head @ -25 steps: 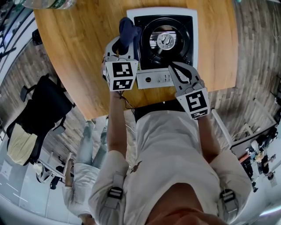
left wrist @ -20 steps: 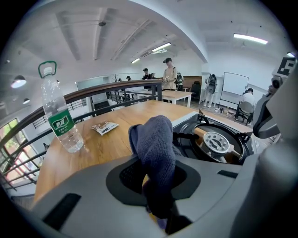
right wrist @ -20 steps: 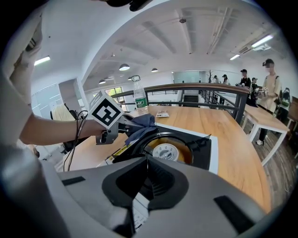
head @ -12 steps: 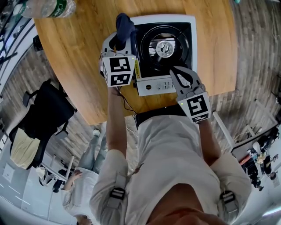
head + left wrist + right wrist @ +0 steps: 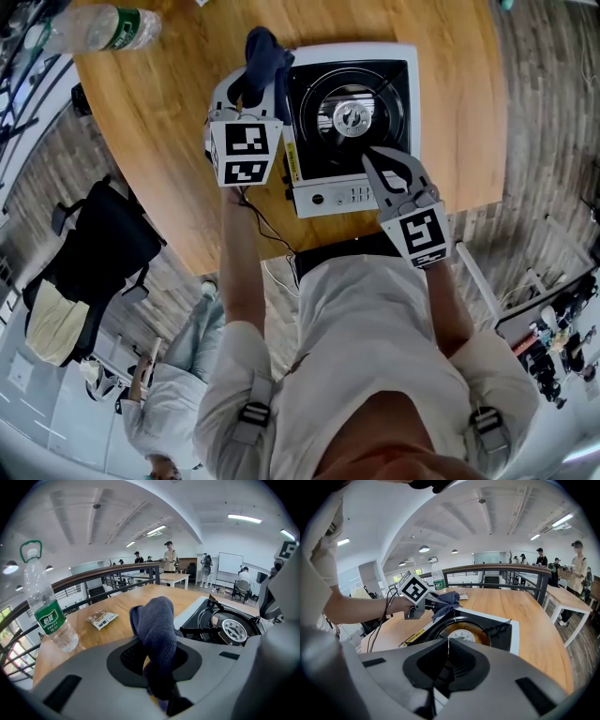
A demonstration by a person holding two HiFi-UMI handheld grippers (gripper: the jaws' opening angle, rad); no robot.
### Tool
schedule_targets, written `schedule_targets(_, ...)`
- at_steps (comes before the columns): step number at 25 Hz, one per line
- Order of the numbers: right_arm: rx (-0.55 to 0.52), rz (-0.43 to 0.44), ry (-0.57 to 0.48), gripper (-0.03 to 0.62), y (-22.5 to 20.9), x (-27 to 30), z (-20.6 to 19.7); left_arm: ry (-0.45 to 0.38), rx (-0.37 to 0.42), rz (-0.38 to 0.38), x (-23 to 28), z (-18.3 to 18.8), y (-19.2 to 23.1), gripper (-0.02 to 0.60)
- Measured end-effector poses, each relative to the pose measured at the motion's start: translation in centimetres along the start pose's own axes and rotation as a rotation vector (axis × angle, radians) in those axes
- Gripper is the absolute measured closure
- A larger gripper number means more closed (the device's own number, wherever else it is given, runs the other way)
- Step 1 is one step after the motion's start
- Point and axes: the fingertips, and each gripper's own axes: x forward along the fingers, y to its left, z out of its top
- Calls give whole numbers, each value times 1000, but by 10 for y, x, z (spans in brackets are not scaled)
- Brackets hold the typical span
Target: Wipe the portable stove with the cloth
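- My left claw (image 5: 255,94) is clenched on the dark blue cloth (image 5: 266,54), at the left edge of the portable stove (image 5: 413,103) on the bench (image 5: 159,122).
- My right claw (image 5: 373,156) is clenched on nothing, over the stove's front.
- I judge this the wiping step; next, drag the cloth across the top.

Wooden table (image 5: 169,141) — bearing the portable stove (image 5: 352,114), a water bottle (image 5: 94,28), a small packet (image 5: 101,618).

The green label (image 5: 46,617) on the water bottle (image 5: 58,637) cannot be read.
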Motion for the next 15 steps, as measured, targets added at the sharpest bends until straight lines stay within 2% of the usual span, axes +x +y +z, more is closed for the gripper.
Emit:
schedule_targets(6,-14,24,-26,572,0,12,15,10,99,-131,7,13,1,499)
schedule_targets(11,-8,41,-30,571,-2,17,21,41,179,-250,16,18,-3,500)
schedule_targets(15,-3,40,-19,571,-11,19,19,74,233,-316,24,25,-9,499)
